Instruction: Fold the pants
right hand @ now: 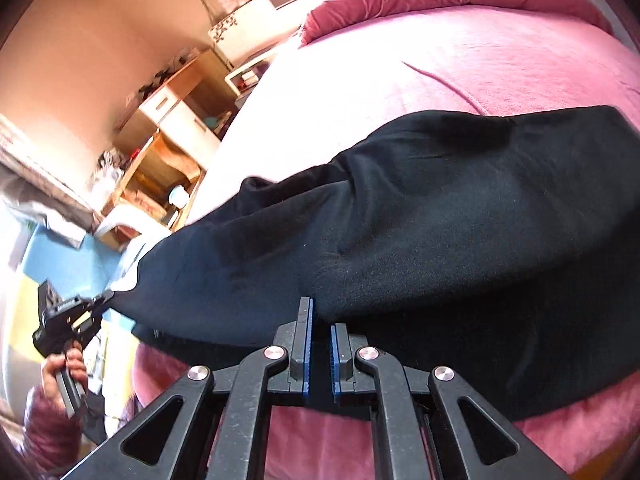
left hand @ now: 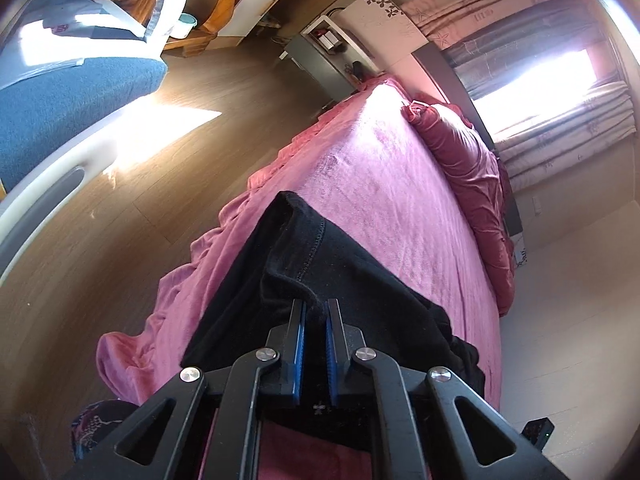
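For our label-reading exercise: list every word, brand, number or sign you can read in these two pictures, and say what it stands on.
No text can be read in either view.
White cabinet: dark flower shapes only, no letters.
Left gripper, seen from the right wrist: a small mark on its body, too blurred to read.
Black pants and pink bedspread: no label showing.

Black pants (right hand: pixel 420 240) cut off at right edge; desk clutter (right hand: pixel 120 168) blurred.
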